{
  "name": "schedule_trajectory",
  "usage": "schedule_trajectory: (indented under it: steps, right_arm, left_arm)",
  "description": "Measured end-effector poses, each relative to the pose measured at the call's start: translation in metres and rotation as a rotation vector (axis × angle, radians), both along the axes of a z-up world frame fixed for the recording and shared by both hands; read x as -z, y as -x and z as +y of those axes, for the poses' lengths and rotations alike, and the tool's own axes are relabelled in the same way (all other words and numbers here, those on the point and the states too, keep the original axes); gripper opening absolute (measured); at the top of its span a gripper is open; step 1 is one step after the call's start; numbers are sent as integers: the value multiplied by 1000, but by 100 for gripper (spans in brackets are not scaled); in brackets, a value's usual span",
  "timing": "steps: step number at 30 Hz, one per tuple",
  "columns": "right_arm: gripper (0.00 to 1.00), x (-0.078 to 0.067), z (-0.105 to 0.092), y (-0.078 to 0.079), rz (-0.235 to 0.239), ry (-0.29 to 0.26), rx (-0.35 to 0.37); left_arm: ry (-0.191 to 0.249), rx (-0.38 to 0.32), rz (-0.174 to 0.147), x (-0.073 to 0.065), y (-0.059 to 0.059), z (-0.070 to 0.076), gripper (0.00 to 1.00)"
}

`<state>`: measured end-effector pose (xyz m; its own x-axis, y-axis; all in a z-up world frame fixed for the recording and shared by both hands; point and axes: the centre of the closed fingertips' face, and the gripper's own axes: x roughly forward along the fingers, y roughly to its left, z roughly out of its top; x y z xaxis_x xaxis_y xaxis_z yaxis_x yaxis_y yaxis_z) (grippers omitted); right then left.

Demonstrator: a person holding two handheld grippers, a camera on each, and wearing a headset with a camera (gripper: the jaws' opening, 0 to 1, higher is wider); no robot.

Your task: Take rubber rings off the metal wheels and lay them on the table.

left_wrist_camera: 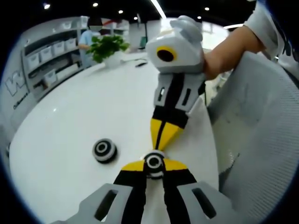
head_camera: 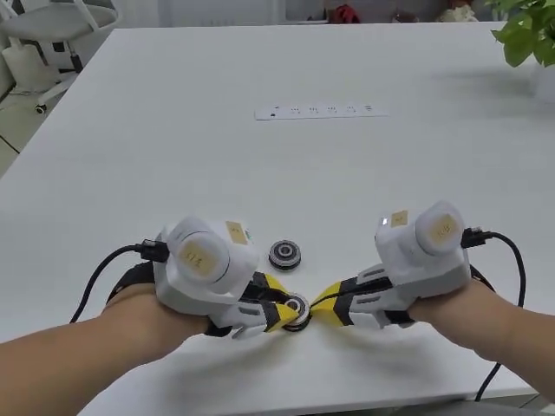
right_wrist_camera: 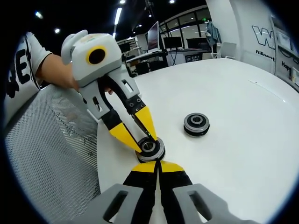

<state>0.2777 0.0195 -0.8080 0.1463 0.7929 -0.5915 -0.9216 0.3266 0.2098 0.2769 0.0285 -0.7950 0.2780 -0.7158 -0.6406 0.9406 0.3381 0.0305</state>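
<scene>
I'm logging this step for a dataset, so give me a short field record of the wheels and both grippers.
held wheel: at front edge of table, between the opposing tips
left gripper: jaws clamp the held wheel from two sides
right gripper: jaws together, tips at that wheel's rim; whether they pinch anything is unclear
free wheel: flat on table, apart from both grippers
power strip: farther back

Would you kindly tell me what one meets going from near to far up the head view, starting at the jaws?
Nearest first: gripped wheel → loose wheel → power strip → plant.
</scene>
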Motion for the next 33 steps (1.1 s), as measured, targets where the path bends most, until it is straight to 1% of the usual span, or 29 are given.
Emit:
schedule_trajectory:
  steps: [3, 9, 12, 13, 14, 18, 20, 28, 33]
  right_arm:
    - [0, -1, -1, -1, 8, -7, 11]
    - [0, -4, -4, -6, 66, -56, 75]
    - [0, -5, -4, -6, 80, -71, 89]
    - [0, -7, -3, -7, 85, -83, 96]
    - [0, -11, -1, -8, 105, -116, 113]
    - [0, -11, -2, -8, 118, -124, 123]
    - [0, -12, -1, -8, 141, -149, 133]
    - [0, -13, 1, -7, 170, -162, 146]
    - [0, -15, 4, -4, 178, -168, 135]
  left_arm:
    - [-1, -2, -3, 0, 0, 0, 12]
    - [-2, -6, -4, 0, -1, 0, 12]
    - [-3, -9, -6, 0, -1, 0, 12]
    - [-3, -10, -6, 0, -1, 0, 12]
    - [-3, -11, -7, 0, 0, -1, 12]
    - [-6, -15, -9, 0, 0, -1, 12]
    - [-6, -16, -10, 0, -1, -1, 12]
    - [-10, -19, -11, 0, -1, -1, 12]
    - [-14, -21, -12, 0, -1, -1, 12]
